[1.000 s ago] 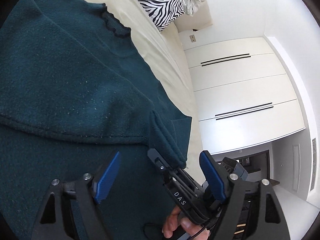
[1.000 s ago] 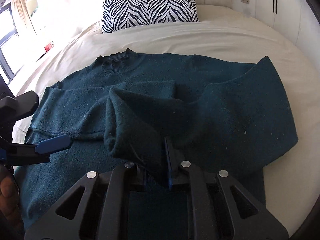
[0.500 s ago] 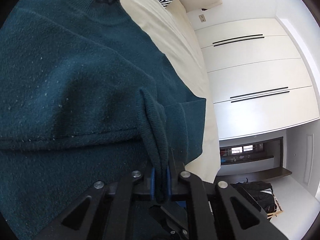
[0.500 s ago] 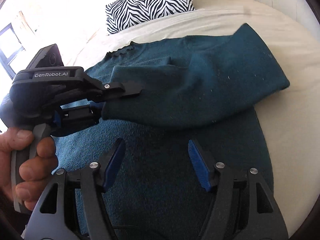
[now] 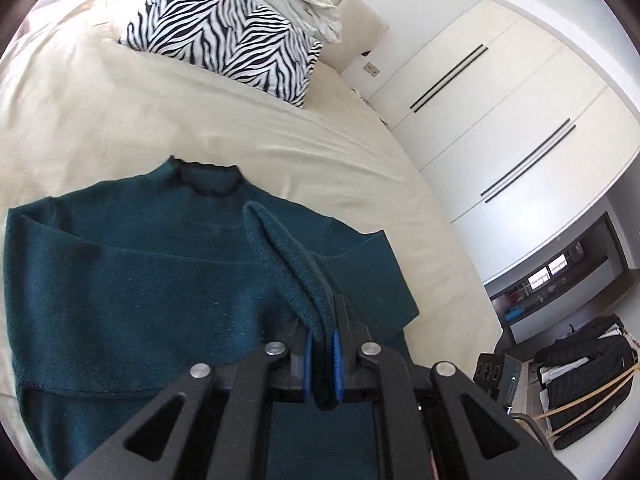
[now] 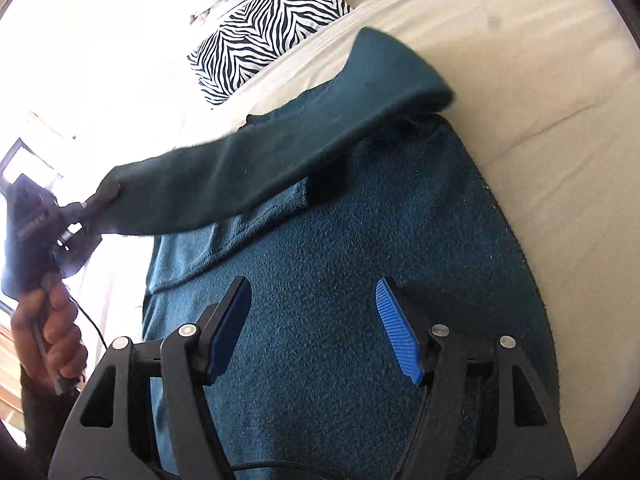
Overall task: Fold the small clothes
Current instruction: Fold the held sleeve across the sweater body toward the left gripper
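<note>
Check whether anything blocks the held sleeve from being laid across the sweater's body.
Nothing visible does. The left gripper is shut on the sleeve cuff, lifted over the sweater. The right gripper hovers open above the body, nothing between its fingers; it may need to clear.

I see a dark teal knitted sweater (image 5: 132, 280) with a darker, near-black edge at its collar, spread on a cream bedsheet (image 5: 120, 112). Behind it lies a black-and-white zebra-striped pillow (image 5: 224, 36). My black plastic right gripper (image 6: 314, 328) carries bright blue ribbed pads (image 6: 398, 336), and the white wardrobe doors (image 5: 500, 120) have thin black handle strips.
</note>
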Tool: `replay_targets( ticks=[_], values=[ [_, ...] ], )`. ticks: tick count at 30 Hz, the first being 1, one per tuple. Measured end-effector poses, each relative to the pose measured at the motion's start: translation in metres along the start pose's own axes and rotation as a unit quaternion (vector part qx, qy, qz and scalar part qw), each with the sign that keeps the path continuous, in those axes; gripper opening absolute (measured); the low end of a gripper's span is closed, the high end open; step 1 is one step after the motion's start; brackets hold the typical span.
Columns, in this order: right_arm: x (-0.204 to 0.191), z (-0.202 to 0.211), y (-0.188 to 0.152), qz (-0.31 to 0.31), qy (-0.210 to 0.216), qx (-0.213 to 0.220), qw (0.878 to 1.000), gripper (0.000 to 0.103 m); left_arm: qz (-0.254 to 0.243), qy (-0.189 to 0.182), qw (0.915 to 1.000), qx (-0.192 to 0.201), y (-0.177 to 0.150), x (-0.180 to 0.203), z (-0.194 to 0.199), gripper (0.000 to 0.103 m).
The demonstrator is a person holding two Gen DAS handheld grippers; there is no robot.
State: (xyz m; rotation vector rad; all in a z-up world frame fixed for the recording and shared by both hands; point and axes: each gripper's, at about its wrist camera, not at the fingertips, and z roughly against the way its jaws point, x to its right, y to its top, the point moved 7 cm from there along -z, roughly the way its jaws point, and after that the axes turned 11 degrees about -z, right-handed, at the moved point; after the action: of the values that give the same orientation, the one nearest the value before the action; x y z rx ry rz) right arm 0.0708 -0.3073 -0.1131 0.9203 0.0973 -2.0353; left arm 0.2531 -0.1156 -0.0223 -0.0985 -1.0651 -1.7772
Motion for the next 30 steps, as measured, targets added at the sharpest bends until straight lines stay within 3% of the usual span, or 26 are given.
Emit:
replay_targets(
  ticks=[3,7,14,19,23,25,26,30],
  values=[
    [0.007,0.000,0.008,-0.043,0.017,0.002,0.999,0.064,0.014,0.030,0.9994,-0.006,-0.008,-0.039,-0.003,0.008],
    [0.017,0.001,0.020,-0.099,0.041,0.006,0.994,0.064,0.037,0.042,0.9982,-0.020,-0.023,-0.072,-0.012,0.008],
    [0.018,-0.013,0.055,-0.185,0.105,0.012,0.977,0.064,0.046,0.044,0.9980,0.002,-0.032,-0.091,-0.009,0.008],
    [0.024,-0.041,0.090,-0.268,0.159,0.015,0.950,0.064,0.055,0.042,0.9976,0.005,-0.036,-0.098,-0.013,0.008],
    [0.040,-0.031,0.120,-0.308,0.188,0.085,0.929,0.064,0.063,0.047,0.9969,0.004,-0.041,-0.105,-0.015,0.008],
    [0.052,-0.027,0.125,-0.345,0.222,0.097,0.907,0.064,0.065,0.046,0.9968,0.002,-0.043,-0.108,-0.017,0.009],
    [0.058,-0.027,0.126,-0.354,0.227,0.101,0.902,0.063,0.065,0.046,0.9969,0.001,-0.044,-0.109,-0.019,0.009],
    [0.069,-0.020,0.128,-0.356,0.234,0.119,0.897,0.057,0.059,0.047,0.9971,-0.003,-0.048,-0.107,-0.024,0.009]
  ],
)
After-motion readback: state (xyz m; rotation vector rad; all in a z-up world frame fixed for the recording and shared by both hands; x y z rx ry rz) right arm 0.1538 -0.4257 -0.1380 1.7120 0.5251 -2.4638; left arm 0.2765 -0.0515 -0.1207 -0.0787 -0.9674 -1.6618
